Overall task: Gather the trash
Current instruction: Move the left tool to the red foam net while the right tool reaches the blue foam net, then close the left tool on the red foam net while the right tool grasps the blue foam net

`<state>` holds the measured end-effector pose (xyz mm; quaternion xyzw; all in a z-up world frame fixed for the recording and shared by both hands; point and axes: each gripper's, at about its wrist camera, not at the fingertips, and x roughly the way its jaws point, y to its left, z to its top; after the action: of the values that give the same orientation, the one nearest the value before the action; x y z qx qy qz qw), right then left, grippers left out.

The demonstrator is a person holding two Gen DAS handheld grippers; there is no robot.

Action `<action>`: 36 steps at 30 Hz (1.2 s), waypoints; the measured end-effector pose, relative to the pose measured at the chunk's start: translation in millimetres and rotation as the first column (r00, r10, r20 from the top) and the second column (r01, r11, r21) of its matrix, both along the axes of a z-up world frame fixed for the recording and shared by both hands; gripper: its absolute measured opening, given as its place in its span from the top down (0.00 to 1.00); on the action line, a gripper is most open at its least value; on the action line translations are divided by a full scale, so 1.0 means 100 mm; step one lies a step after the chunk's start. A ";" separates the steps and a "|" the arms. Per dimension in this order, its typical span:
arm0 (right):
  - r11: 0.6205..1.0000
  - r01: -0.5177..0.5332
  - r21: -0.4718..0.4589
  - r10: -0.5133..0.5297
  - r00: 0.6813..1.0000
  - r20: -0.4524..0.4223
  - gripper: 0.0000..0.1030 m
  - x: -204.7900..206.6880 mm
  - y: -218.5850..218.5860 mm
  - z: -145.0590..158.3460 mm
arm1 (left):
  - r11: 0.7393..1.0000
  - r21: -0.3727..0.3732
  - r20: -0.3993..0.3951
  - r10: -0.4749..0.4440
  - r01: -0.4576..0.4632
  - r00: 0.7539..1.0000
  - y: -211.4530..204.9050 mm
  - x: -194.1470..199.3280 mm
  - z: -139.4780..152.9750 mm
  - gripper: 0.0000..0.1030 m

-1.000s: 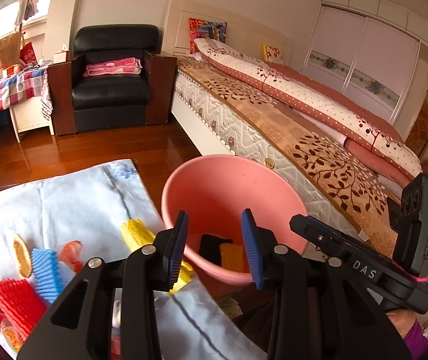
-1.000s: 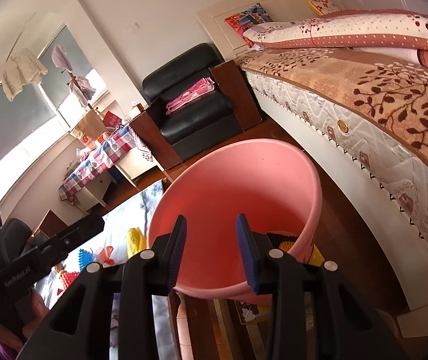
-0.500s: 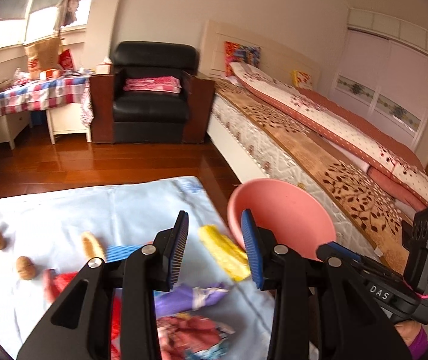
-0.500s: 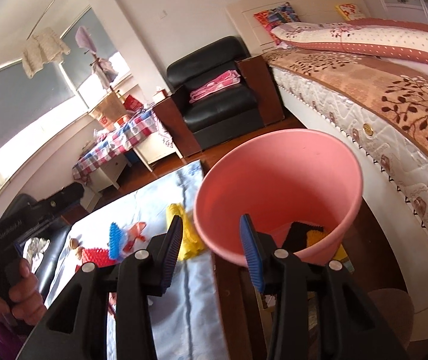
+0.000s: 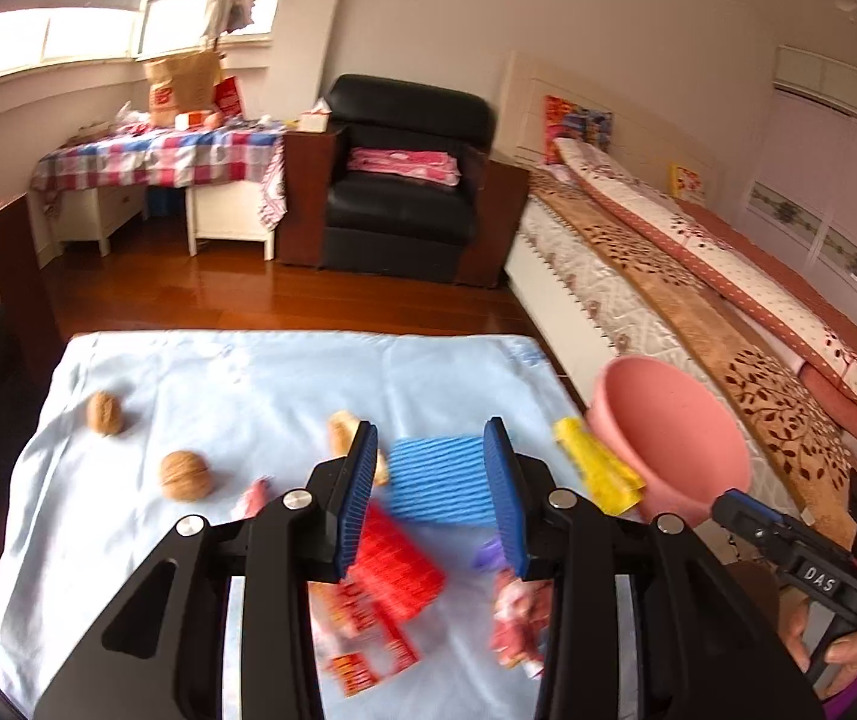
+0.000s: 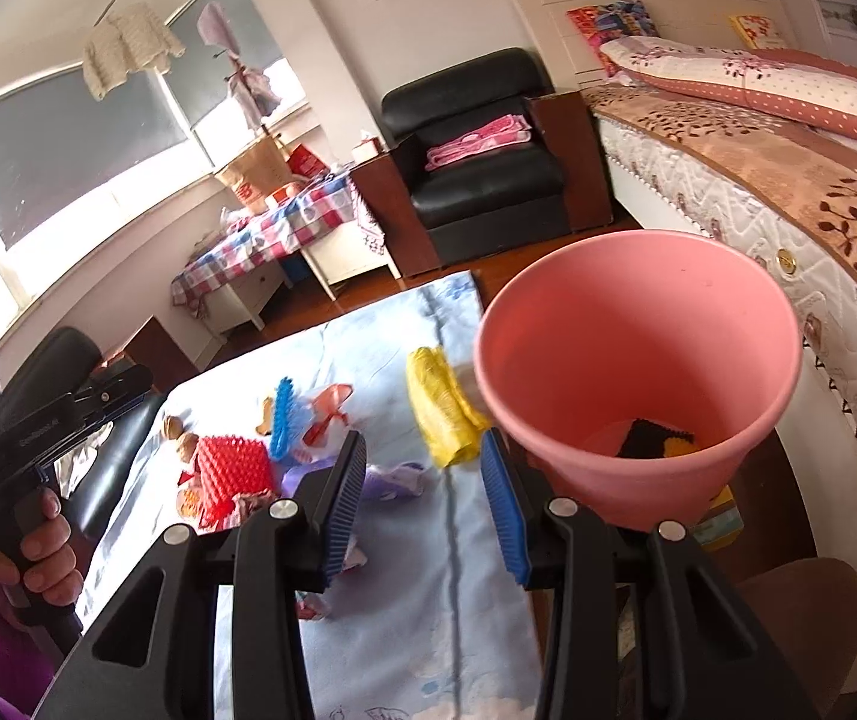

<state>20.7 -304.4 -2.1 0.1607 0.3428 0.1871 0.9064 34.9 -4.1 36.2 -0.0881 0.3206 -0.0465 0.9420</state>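
Observation:
Trash lies on a light blue cloth [image 5: 218, 378]: a blue ridged wrapper [image 5: 437, 480], a red wrapper [image 5: 395, 576], a yellow wrapper [image 5: 599, 471], a purple wrapper [image 6: 389, 480] and a crumpled pink one [image 5: 518, 618]. My left gripper [image 5: 431, 438] hovers open above the blue wrapper, with nothing between its pads. A pink bin [image 6: 638, 354] stands off the cloth's right edge, with black and yellow pieces [image 6: 659, 441] at its bottom. My right gripper [image 6: 422, 450] is open and empty, just left of the bin, near the yellow wrapper [image 6: 443, 414].
Walnuts [image 5: 185, 476] [image 5: 104, 414] lie on the cloth's left part. A bed [image 5: 698, 300] runs along the right, close behind the bin. A black armchair [image 5: 404, 192] and a checked table [image 5: 158, 156] stand at the far wall. A hand [image 6: 38, 552] holds the left gripper's handle.
Both views have swung left, away from the bin's mouth. The left gripper now hangs over the trash on the cloth, and the bin sits at the right of both views.

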 end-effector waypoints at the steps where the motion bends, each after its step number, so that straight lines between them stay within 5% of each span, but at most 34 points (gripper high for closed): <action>1: 1.000 -0.006 -0.004 0.006 1.000 0.000 0.62 0.00 0.02 0.00 | 1.000 0.002 -0.007 0.009 -0.009 1.000 0.05 -0.02 -0.02 0.64; 8: 0.999 -0.046 -0.017 0.045 0.999 -0.013 0.59 -0.02 0.19 -0.04 | 0.999 -0.009 -0.070 0.041 -0.042 0.997 0.28 -0.14 -0.20 0.64; 21: 0.993 -0.115 -0.039 0.115 0.993 -0.014 0.51 -0.05 0.39 -0.06 | 0.998 0.046 -0.196 0.043 -0.035 0.980 0.06 0.09 -0.61 0.64; 32: 0.988 -0.145 -0.052 0.144 0.989 -0.033 0.51 -0.04 0.51 -0.11 | 0.998 0.043 -0.211 0.046 -0.037 0.977 0.08 0.14 -0.76 0.65; 36: 0.986 -0.156 -0.058 0.154 0.987 -0.039 0.51 -0.03 0.56 -0.12 | 0.999 0.046 -0.202 0.027 -0.019 0.979 0.08 0.12 -0.77 0.81</action>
<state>17.7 -248.4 -14.2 0.1091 0.3751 0.2437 0.8877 47.2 4.0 -41.1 -0.0756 0.4149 -0.0194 0.9065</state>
